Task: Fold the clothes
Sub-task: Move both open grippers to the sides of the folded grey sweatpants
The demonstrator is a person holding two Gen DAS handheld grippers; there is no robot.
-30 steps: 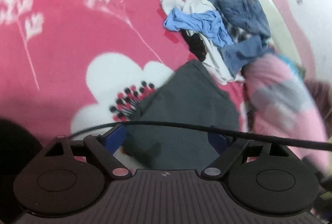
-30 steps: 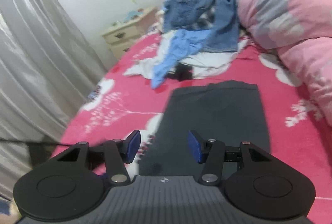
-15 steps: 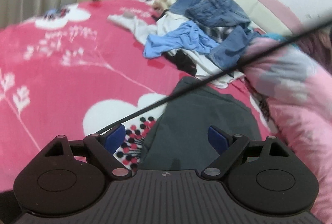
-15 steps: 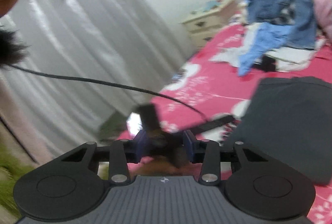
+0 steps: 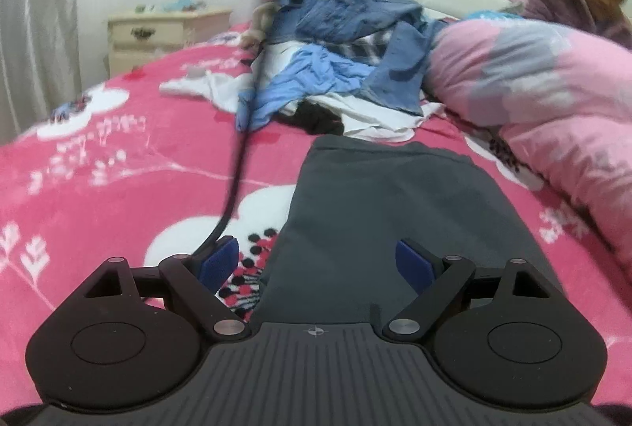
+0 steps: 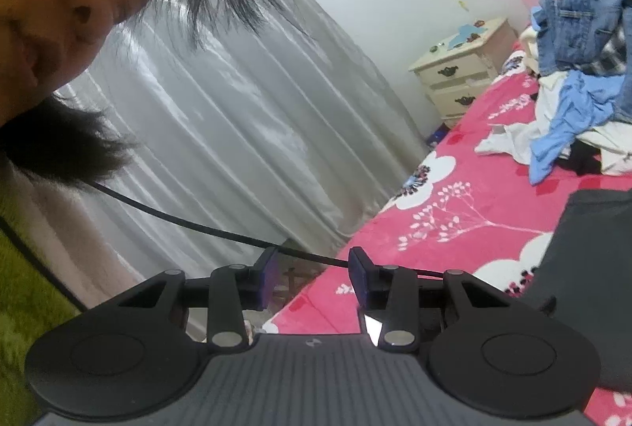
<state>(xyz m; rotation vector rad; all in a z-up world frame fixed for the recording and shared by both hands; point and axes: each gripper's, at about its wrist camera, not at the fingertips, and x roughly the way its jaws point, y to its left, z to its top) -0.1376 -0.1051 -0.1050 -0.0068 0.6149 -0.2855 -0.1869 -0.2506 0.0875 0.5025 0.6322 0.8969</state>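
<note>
In the left wrist view, a dark grey cloth garment [image 5: 379,212] is seen laid flat in a neat rectangle on the pink flower-printed bed cover [image 5: 118,157], its edges straight as if folded. Beyond the grey garment, a loose heap of denim, light blue and white clothes [image 5: 335,62] is left unfolded against the headboard. The left claw [image 5: 318,262] is held apart, nothing between its blue pads, at the near end of the grey garment. A black cable [image 5: 237,165] is seen crossing the view.

In the right wrist view, the right claw [image 6: 312,276] is turned aside from the grey garment [image 6: 592,248], toward the grey curtain [image 6: 237,133]; its pads are parted, with nothing held. The heap [image 6: 576,78] is judged as work remaining. A small tan patch on the denim is seen, but no writing can be read.
</note>
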